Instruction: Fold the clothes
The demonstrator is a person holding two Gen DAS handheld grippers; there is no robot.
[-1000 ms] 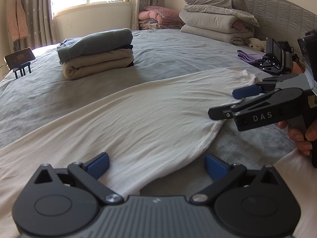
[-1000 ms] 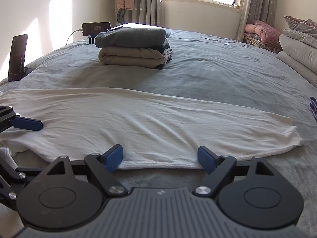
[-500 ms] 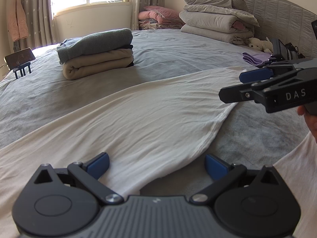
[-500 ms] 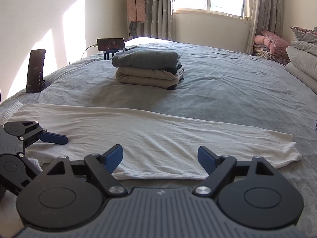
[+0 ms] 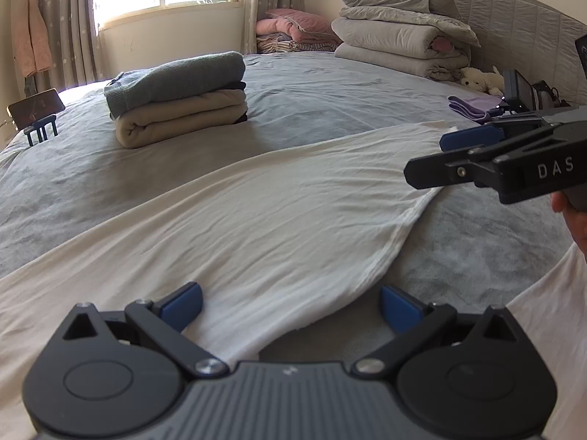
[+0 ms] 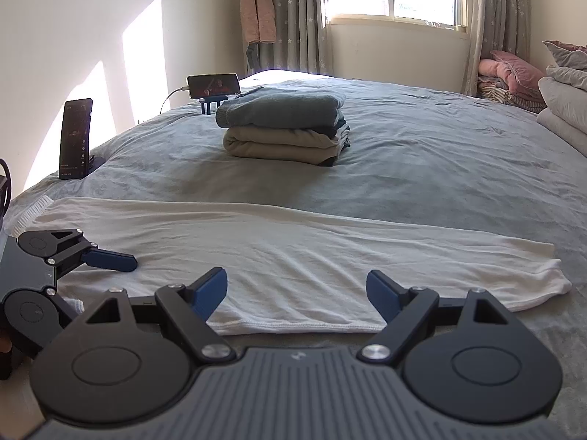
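The bed [image 6: 440,154] carries the white garment [image 6: 293,249] flat across the lower middle, still unfolded. The right claw [image 6: 295,293] has lifted clear, jaws wide and empty; the left claw [image 5: 290,302] gapes wide over its near hem.

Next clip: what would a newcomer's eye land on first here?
Probably the long white garment spread flat across the grey bedspread, with the open right gripper over its near hem and the open left gripper over its other end. Next, the neat stack of folded clothes, grey-green on beige, farther back towards the window.
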